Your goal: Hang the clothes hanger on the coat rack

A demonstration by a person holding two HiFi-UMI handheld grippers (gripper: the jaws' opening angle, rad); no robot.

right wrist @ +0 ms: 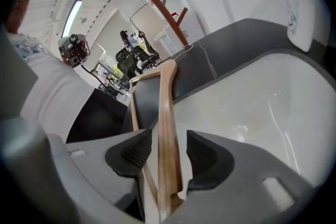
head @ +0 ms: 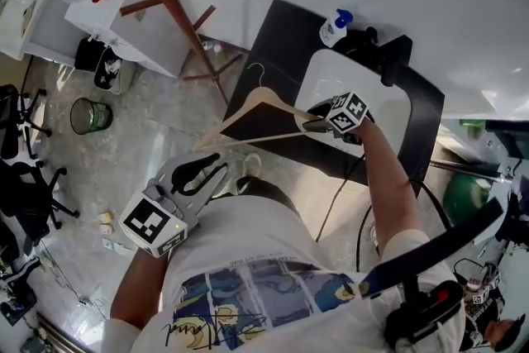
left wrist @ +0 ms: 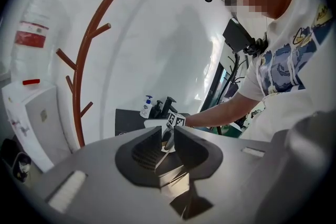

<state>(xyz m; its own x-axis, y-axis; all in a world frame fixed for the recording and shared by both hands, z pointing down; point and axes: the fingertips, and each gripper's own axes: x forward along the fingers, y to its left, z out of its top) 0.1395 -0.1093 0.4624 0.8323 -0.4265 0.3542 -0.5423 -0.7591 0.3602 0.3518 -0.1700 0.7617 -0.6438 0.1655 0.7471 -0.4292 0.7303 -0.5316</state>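
We logged the right gripper (right wrist: 168,136) jaws apart, straddling the wooden hanger (right wrist: 167,113) over the white tray (head: 388,107), left gripper (left wrist: 168,135) jaws narrowly apart, coat rack (head: 169,0) far left, pump bottle (head: 333,29) label unreadable.

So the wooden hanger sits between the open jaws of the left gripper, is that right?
No, it is the right gripper, not the left. The right gripper view shows the wooden hanger between its open jaws; the left gripper has nothing between its jaws.
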